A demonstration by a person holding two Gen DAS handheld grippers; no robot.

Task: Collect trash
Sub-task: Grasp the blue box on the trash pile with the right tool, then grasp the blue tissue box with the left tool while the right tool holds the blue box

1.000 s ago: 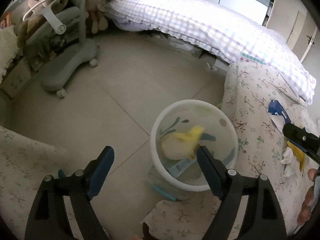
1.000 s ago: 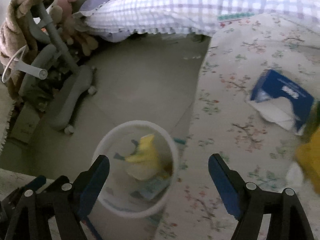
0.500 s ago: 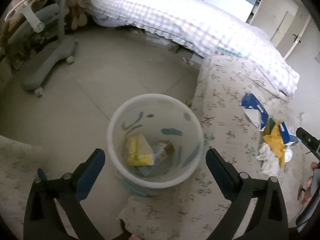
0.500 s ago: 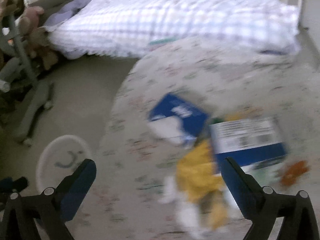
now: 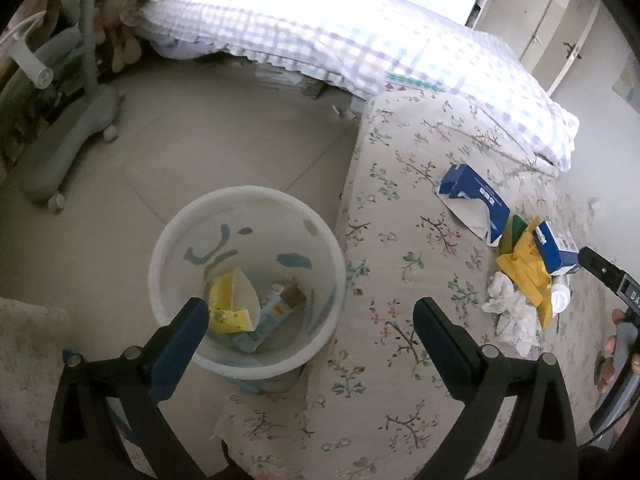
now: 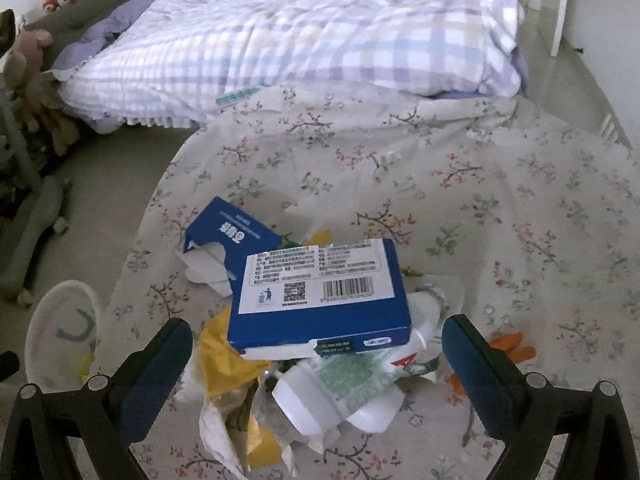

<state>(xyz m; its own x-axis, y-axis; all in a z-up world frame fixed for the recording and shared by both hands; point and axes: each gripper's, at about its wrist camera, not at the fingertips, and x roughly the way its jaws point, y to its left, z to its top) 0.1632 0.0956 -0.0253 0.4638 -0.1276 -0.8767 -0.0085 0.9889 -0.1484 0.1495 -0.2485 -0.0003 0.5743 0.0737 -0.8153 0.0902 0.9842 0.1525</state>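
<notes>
We've got both grippers spread wide, jaws just finished opening, nothing between the pads of either. Right gripper [image 6: 316,356] hangs over the trash pile [image 6: 304,392] on the floral sheet [image 6: 500,208], jaws straddling it. That wide stance makes sense: top of the heap is a blue box [image 6: 320,292], barcode side up, resting tilted on a yellow wrapper [image 6: 224,360], white crumpled paper and a white-green pack, so the box looks like the natural first grab. Our read is that its width nearly fills the jaws, so alignment matters. Just behind it lies a second blue box [image 6: 232,236], torn open, flat on the sheet. Left gripper [image 5: 308,328] points down at the bin [image 5: 172,240], which stands on the floor right against the sheet's edge, close to the pile for short drops. Bin already holds a yellow pack [image 5: 228,304] and a light-blue wrapper. Beyond: a checked duvet [image 6: 300,40], untouched.
</notes>
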